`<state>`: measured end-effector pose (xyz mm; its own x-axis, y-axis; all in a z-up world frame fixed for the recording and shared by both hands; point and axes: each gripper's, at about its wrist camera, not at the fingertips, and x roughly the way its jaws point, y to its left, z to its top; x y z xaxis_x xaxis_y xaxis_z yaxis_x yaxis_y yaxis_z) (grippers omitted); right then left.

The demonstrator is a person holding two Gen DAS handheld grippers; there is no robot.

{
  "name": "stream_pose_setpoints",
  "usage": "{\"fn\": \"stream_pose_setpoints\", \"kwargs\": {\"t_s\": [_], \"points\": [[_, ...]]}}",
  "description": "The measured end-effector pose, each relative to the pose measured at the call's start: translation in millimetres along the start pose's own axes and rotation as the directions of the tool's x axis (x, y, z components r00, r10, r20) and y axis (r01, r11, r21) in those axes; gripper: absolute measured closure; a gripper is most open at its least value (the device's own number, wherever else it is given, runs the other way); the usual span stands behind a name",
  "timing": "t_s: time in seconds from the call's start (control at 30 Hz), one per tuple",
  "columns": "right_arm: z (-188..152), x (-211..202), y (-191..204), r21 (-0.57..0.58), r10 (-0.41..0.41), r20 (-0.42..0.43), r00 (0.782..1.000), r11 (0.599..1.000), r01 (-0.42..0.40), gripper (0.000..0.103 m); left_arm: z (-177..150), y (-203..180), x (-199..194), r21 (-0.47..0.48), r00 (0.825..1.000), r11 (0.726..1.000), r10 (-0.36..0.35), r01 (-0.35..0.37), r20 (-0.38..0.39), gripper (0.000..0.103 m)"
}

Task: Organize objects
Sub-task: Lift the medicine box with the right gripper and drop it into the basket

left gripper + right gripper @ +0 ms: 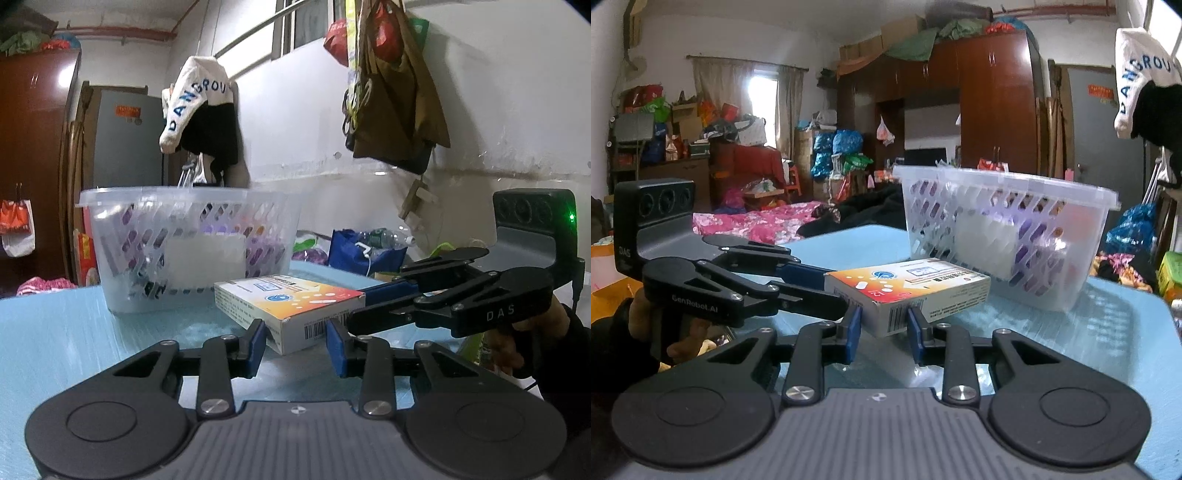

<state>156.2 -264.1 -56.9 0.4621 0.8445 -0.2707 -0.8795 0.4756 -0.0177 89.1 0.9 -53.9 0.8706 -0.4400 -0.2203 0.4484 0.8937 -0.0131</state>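
Box, orange and white with a barcode end, lies flat on the blue counter, just in front of the perforated basket. Left tool is spread open, its blue pads flanking the box's near corner without clearly touching. Right tool likewise stands open around the barcode end; whether its pads touch cannot be told. Each tool appears in the other's view, meeting at the box.
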Motion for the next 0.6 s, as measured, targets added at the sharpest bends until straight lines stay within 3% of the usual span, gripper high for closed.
{"fn": "stream_pose_setpoints", "kwargs": {"t_s": [0.23,0.6], "points": [[22.9,-9.2,3.2,-0.043,-0.024,0.048,0.999,0.999,0.026,0.072,22.2,-9.7,-11.7,0.034,0.998,0.999,0.015,-0.017,0.053,0.063],[87.2,-5.2,-26.9,-0.107,-0.076,0.115,0.991,0.99,0.088,0.072,95.5,-12.7,0.7,0.122,0.99,0.99,0.047,-0.064,0.136,0.063]]}}
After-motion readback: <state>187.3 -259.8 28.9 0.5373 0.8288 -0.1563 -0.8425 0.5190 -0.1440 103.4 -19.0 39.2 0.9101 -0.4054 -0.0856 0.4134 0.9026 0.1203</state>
